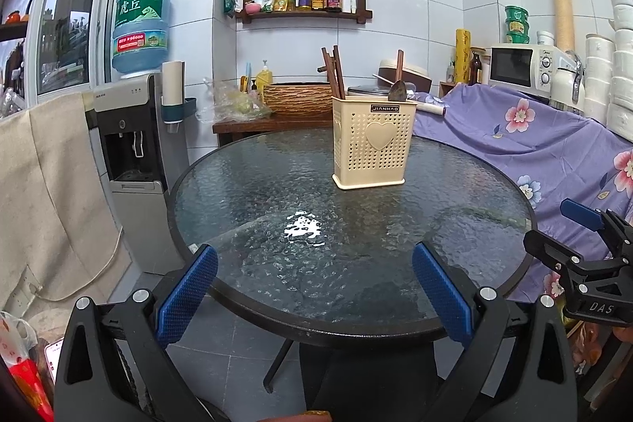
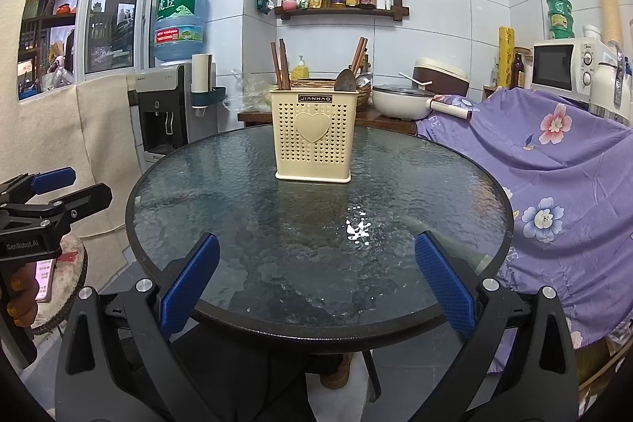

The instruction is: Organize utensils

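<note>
On the round glass table (image 2: 237, 184), toward the far side, a cream plastic holder (image 2: 313, 141) is standing upright with brown chopsticks (image 2: 280, 66) and a dark spatula (image 2: 345, 82) sticking out. Left gripper (image 1: 314, 293) and right gripper (image 2: 316, 283) are both hanging spread wide and empty at the near edge. Holder is looking light and rigid, likely sliding easily on glass; chopsticks are thin and stiff, best pinched near their exposed tops.
</note>
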`<act>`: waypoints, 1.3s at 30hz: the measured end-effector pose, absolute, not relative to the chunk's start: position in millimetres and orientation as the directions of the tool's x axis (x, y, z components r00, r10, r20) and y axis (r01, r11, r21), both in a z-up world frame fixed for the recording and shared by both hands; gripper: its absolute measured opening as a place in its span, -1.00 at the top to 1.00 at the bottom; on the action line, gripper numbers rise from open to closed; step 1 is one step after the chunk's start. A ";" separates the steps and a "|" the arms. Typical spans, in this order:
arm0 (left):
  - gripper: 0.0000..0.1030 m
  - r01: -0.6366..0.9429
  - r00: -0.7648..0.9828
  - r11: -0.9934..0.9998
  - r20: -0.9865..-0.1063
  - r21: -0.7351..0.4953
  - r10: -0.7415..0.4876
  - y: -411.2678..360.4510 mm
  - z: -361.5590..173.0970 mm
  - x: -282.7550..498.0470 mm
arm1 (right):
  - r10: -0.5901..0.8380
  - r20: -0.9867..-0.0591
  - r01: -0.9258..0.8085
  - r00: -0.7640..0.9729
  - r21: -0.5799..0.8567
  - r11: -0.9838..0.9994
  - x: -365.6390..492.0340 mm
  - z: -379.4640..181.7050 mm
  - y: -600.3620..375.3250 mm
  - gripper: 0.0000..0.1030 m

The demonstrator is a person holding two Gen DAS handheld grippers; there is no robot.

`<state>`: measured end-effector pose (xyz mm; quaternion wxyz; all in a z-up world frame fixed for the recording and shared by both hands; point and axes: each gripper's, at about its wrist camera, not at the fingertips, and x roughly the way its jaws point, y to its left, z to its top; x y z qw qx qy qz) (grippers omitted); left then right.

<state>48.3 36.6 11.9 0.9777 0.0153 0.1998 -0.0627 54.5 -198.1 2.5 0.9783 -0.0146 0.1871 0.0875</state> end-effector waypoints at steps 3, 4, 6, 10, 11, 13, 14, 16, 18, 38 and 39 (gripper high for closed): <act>-0.88 0.130 0.912 0.992 -0.393 0.006 -0.117 36.7 11.7 48.7 | 0.165 -0.369 -0.175 0.915 0.005 0.985 53.7 1.8 -199.1 -0.89; -0.88 0.130 0.912 0.991 -0.393 0.005 -0.118 36.7 11.7 48.7 | 0.165 -0.369 -0.175 0.915 0.005 0.984 53.9 1.8 -199.4 -0.89; -0.88 0.129 0.912 0.992 -0.393 0.005 -0.116 36.4 11.7 48.5 | 0.165 -0.369 -0.176 0.915 0.005 0.984 53.8 1.7 -199.2 -0.89; -0.88 0.128 0.912 0.992 -0.393 0.004 -0.116 36.5 11.7 48.5 | 0.165 -0.369 -0.176 0.915 0.005 0.984 53.7 1.6 -199.0 -0.89; -0.88 0.128 0.912 0.992 -0.393 0.004 -0.116 36.5 11.8 48.5 | 0.165 -0.369 -0.175 0.915 0.005 0.984 53.7 1.5 -198.9 -0.89; -0.88 0.128 0.912 0.992 -0.393 0.005 -0.116 36.4 11.7 48.6 | 0.164 -0.370 -0.175 0.914 0.006 0.985 53.8 1.7 -199.0 -0.89; -0.88 0.129 0.912 0.992 -0.393 0.005 -0.116 36.6 11.6 48.5 | 0.164 -0.370 -0.174 0.914 0.007 0.985 53.7 1.6 -198.8 -0.89; -0.88 0.128 0.912 0.992 -0.392 0.005 -0.116 36.6 11.7 48.5 | 0.164 -0.370 -0.174 0.914 0.006 0.985 53.5 2.5 -199.7 -0.89; -0.88 0.129 0.912 0.992 -0.393 0.003 -0.117 36.7 11.6 48.6 | 0.164 -0.370 -0.175 0.914 0.006 0.985 53.6 2.4 -199.8 -0.89; -0.88 0.124 0.919 0.992 -0.378 0.017 -0.108 35.0 13.6 46.6 | 0.165 -0.369 -0.175 0.915 0.007 0.985 53.4 3.7 -200.7 -0.89; -0.88 0.125 0.919 0.992 -0.378 0.016 -0.110 35.1 13.7 46.6 | 0.165 -0.369 -0.175 0.915 0.007 0.985 53.4 3.7 -200.6 -0.89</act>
